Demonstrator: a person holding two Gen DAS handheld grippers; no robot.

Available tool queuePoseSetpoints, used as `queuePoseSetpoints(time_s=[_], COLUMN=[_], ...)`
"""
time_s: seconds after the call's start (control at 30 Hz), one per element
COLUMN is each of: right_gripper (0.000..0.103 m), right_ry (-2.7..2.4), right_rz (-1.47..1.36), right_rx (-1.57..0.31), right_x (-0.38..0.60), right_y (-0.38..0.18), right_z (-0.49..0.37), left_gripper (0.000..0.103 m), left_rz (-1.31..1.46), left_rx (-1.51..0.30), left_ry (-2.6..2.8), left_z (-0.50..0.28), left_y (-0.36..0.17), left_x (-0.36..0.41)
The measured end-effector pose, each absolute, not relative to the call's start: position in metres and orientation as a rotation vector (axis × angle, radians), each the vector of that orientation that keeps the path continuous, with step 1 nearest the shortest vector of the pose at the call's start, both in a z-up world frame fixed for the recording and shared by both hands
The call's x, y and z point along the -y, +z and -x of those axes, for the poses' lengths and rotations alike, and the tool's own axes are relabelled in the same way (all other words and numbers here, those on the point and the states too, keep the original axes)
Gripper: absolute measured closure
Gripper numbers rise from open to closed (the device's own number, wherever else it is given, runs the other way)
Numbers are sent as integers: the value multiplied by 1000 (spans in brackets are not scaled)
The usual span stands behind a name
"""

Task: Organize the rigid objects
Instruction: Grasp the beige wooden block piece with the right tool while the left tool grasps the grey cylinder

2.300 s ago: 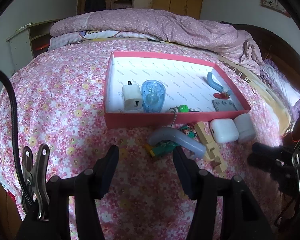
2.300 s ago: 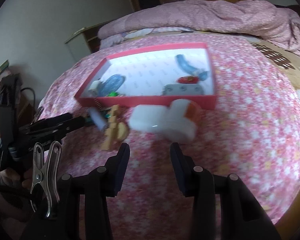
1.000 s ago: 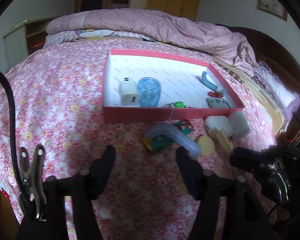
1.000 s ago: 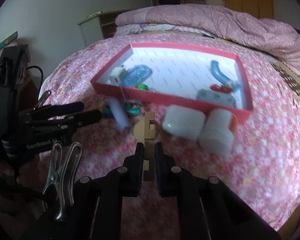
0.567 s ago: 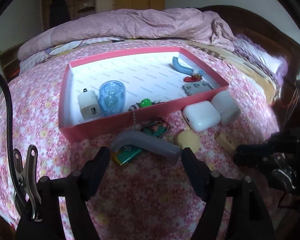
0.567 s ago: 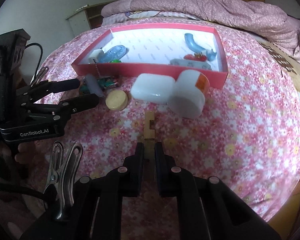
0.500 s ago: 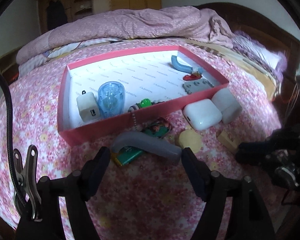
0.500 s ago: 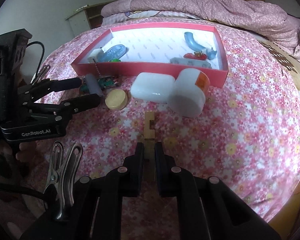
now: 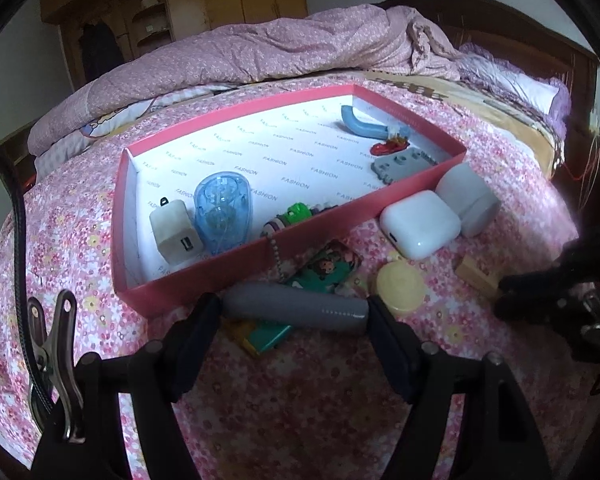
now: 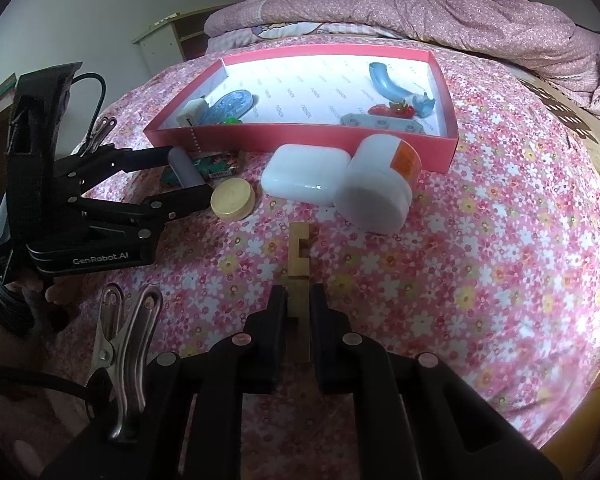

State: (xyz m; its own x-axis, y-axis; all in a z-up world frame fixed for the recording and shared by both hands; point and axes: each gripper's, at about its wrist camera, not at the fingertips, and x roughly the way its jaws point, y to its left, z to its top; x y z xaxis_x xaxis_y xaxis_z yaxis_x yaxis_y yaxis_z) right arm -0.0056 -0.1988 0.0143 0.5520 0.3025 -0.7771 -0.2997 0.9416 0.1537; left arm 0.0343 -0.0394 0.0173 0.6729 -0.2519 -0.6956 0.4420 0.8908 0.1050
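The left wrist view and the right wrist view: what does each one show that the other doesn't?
Only the left wrist view shows the left tongs from behind, open around the grey tube. Only the right wrist view shows the right tongs shut on the notched wooden block, and the orange label on the white jar. Both show the pink box, the white case and the yellow cap.

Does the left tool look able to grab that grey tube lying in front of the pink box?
Probably yes. The left tool is open, its fingers flanking the ends of the grey tube. Nothing lies over the tube, though it rests on a green card.
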Motion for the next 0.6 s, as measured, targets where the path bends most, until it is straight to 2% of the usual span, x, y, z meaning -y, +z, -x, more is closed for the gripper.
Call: queuePoseSetpoints(time_s=[0.6], right_gripper=[91], right_ry=[341], right_rz=[-10], right_rx=[-905], right_x=[197], right_y=[15], right_z=[8], left_gripper=[26], left_rz=[-98], left_rx=[-718], left_ry=[-363], left_z=[1], left_y=[42], left_x=[13])
